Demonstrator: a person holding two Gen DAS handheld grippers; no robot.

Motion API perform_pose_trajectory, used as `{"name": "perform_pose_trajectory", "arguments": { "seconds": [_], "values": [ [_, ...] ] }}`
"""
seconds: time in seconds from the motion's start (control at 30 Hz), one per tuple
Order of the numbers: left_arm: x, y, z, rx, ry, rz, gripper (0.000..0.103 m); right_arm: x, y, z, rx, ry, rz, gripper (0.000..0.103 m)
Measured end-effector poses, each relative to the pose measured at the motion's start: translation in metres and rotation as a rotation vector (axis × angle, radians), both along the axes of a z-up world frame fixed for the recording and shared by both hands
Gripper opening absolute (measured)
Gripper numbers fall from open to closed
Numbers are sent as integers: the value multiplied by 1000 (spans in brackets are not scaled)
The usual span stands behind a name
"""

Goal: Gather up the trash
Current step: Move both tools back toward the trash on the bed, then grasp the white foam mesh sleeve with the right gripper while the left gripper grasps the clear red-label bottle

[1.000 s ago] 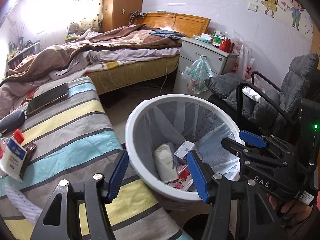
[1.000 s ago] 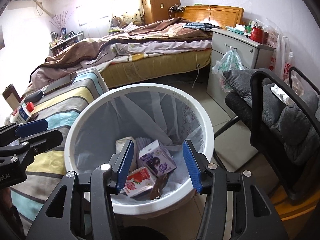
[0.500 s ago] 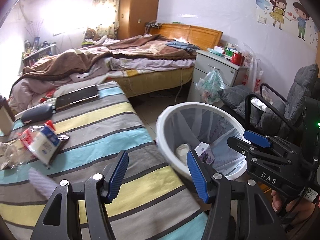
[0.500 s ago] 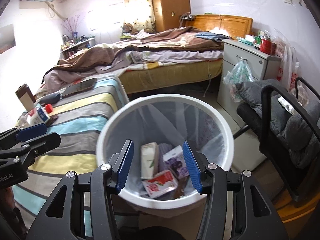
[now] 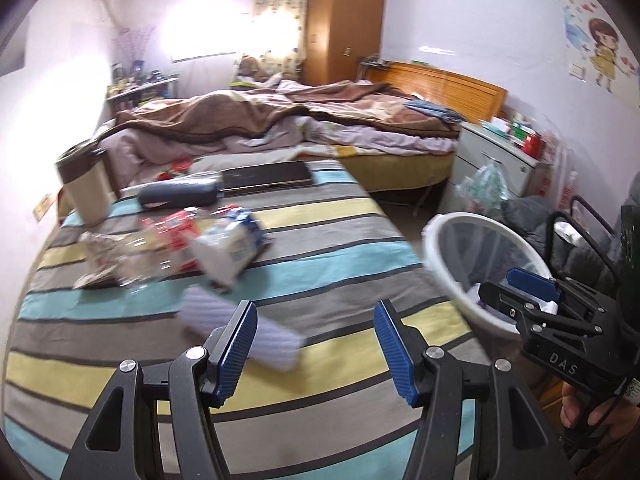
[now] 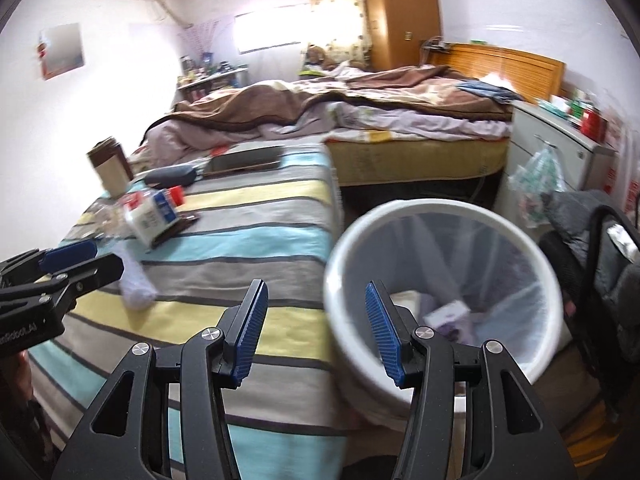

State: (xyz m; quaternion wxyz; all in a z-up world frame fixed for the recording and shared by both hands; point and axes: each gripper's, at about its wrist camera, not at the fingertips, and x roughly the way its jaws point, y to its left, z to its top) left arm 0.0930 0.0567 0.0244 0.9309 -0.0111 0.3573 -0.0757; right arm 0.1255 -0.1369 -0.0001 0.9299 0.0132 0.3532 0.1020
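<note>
My left gripper hangs open and empty over the striped table. Just beyond its left finger lies a pale rolled cloth. Farther back sits a heap of trash: a white carton with blue print, a red-and-white packet and crumpled clear wrappers. My right gripper is open and empty too, over the table's edge beside the white trash bin, which holds several cartons. The same bin stands right of the table in the left wrist view.
A beige cup, a dark case and a flat tablet sit at the table's far end. Behind is an unmade bed. A white nightstand and a grey chair stand right of the bin.
Both grippers swung left from above the bin to over the striped table. The trash heap and rolled cloth came into full view; the bin slid to the right. Jaws stayed as wide.
</note>
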Motion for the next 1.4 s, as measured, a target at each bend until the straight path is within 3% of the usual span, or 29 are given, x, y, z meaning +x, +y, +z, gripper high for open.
{"name": "perform_pose_trajectory", "arguments": {
  "seconds": [0.6, 0.77, 0.9, 1.07, 1.27, 1.3, 1.4],
  "values": [
    [-21, 114, -10, -13, 12, 210, 60, 4, 96, -8, 9, 36, 262, 53],
    [-15, 130, -16, -23, 23, 214, 60, 11, 122, -11, 6, 44, 327, 53],
    [-4, 143, -20, -24, 38, 222, 60, 21, 145, -18, -36, 69, 376, 61],
    [12, 155, -23, -31, 53, 212, 64, 27, 164, -25, -88, 93, 425, 61],
    [32, 162, -22, -25, 53, 186, 64, 36, 164, -32, -88, 133, 402, 61],
    [36, 162, -21, -26, 49, 181, 64, 37, 164, -32, -89, 140, 397, 61],
    [46, 162, -18, -28, 43, 166, 64, 37, 163, -33, -88, 143, 380, 40]
  ]
}}
